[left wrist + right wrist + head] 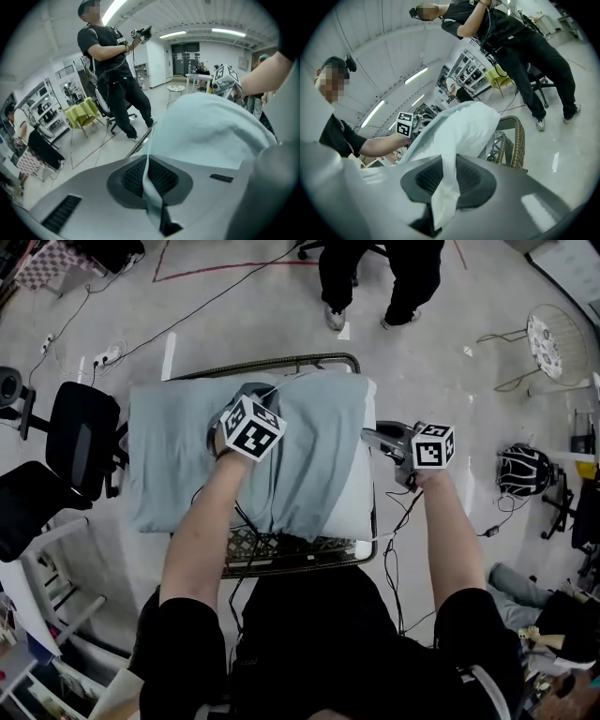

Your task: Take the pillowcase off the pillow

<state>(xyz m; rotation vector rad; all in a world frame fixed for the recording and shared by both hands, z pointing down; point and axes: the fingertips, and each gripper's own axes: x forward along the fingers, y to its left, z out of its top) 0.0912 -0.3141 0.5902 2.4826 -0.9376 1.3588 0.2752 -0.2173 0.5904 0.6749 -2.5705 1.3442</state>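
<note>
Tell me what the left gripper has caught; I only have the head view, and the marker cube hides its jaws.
Observer: In the left gripper view, the left gripper is shut on a thin fold of the pale blue pillowcase.
Operator: And the right one, at the pillow's bare end?
Observer: In its own view, the right gripper pinches white fabric: the pillow itself, not the blue case.

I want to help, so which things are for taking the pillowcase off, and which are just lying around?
For the job: pillowcase, pillow, left hand-held gripper, right hand-held gripper.
Just lying about: office chair, helmet, power strip.
</note>
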